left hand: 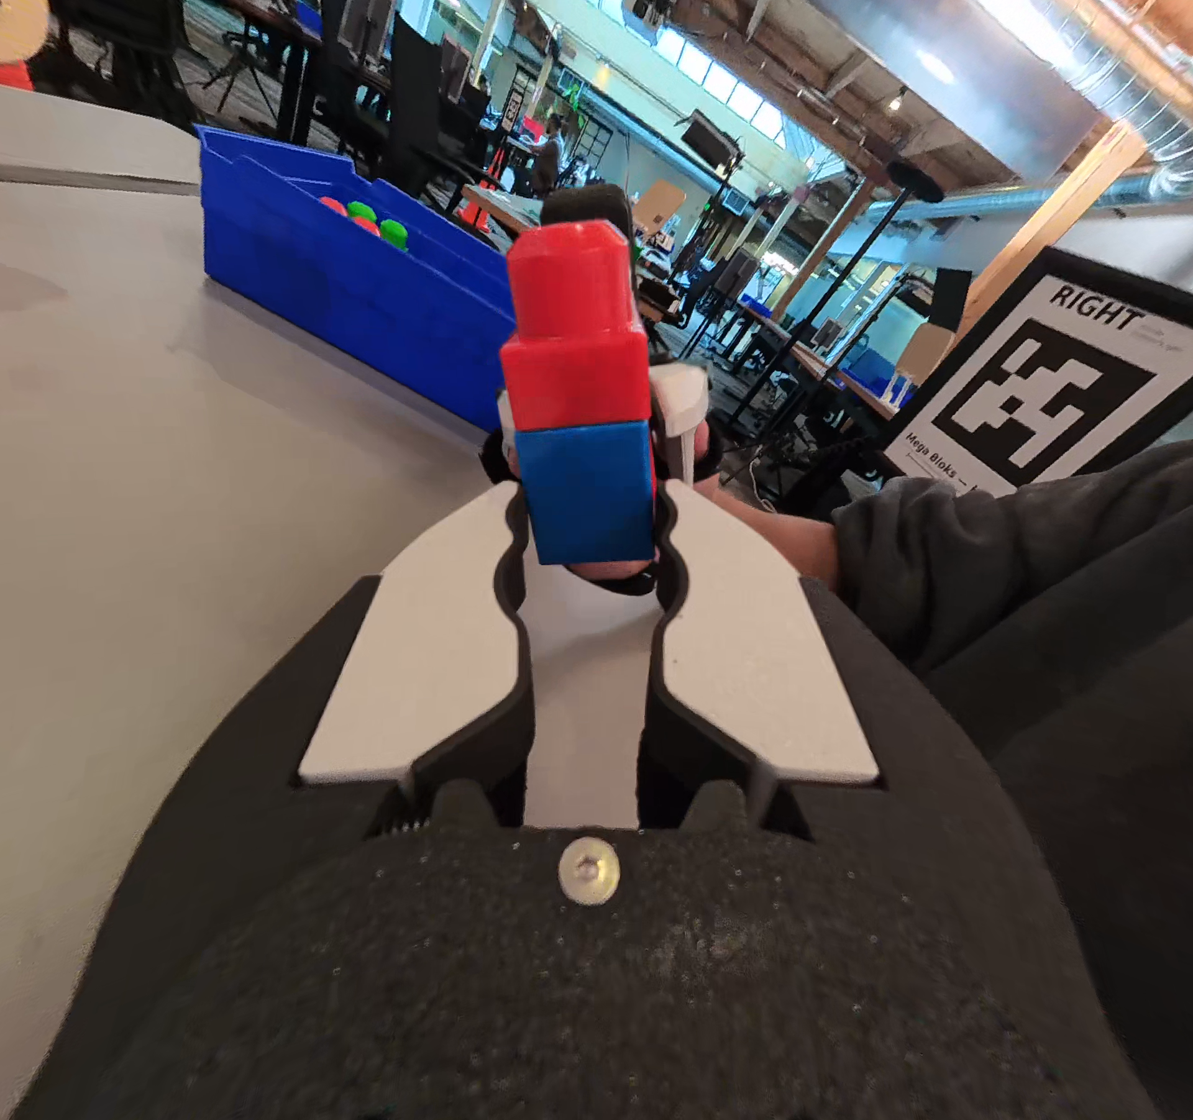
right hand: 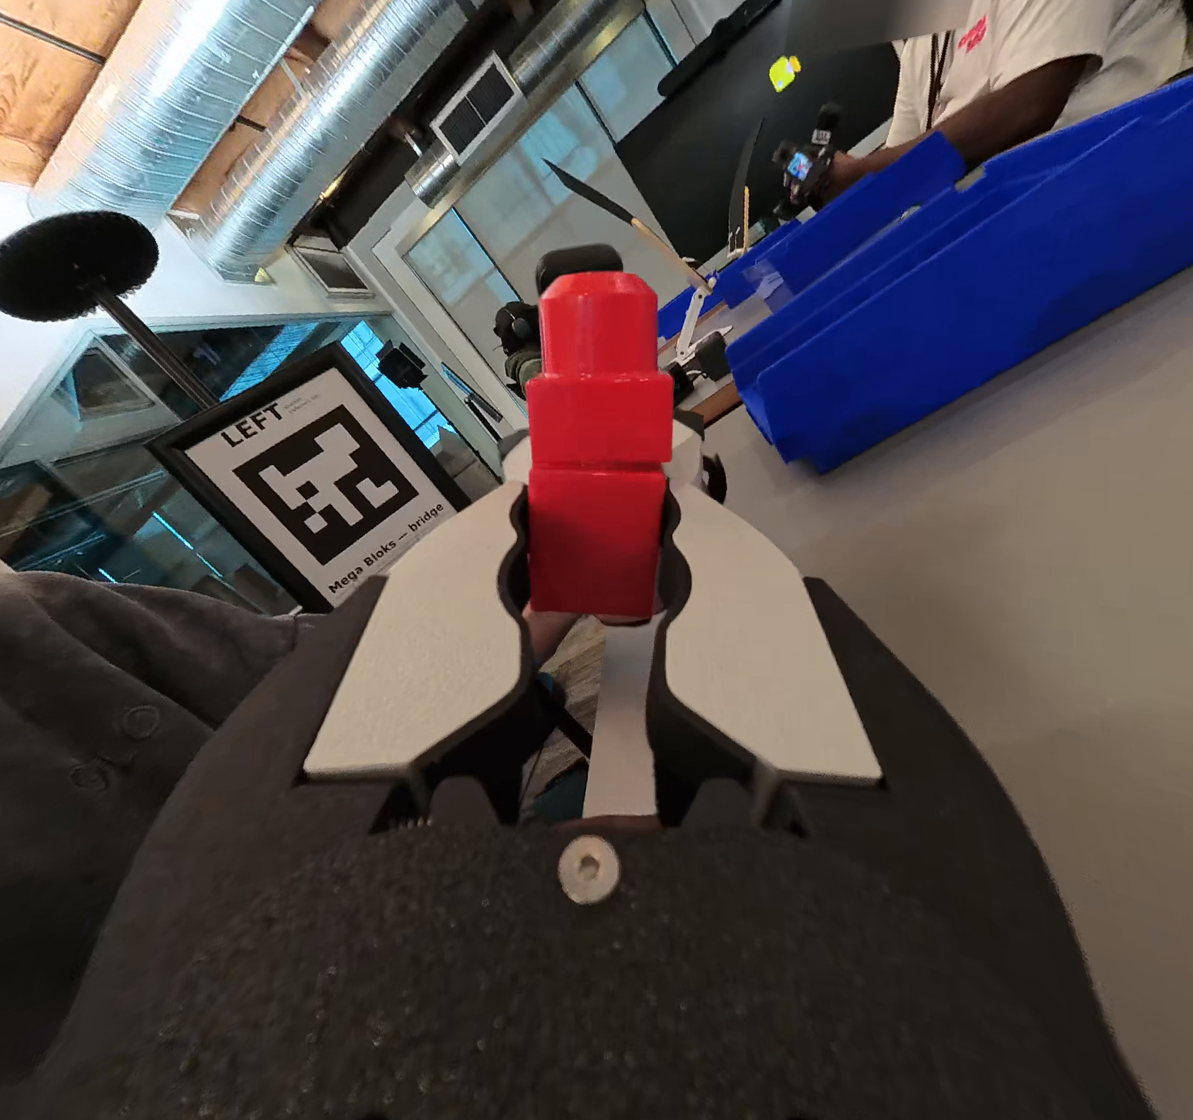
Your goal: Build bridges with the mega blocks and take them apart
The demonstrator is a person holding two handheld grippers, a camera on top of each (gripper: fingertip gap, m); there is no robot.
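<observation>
The left gripper (left hand: pixel 589 511) clamps a blue block (left hand: pixel 586 490) between its fingertips. A red block (left hand: pixel 574 372) sits stacked on top of the blue one, its single stud pointing up past the fingers. Just behind this stack, the other gripper's white fingers show, close against the blocks. Ahead and to the left of the left gripper, a blue bin (left hand: pixel 361 289) rests on the grey table (left hand: pixel 161 443), with red and green blocks (left hand: pixel 367 221) inside. To the right stands a framed marker sign (left hand: pixel 1039 392), with a dark sleeve (left hand: pixel 1000 573) reaching in below it.

The right gripper (right hand: pixel 595 543) is closed on a lower red block (right hand: pixel 594 540) held between its fingertips. An upper red block (right hand: pixel 599 372) with one stud is stacked on it. Ahead and to the right of this gripper, blue bins (right hand: pixel 968 314) lie on the table (right hand: pixel 1000 573). To its left stands another framed sign (right hand: pixel 323 476), and a person in a white shirt (right hand: pixel 1046 11) is beyond the bins.
</observation>
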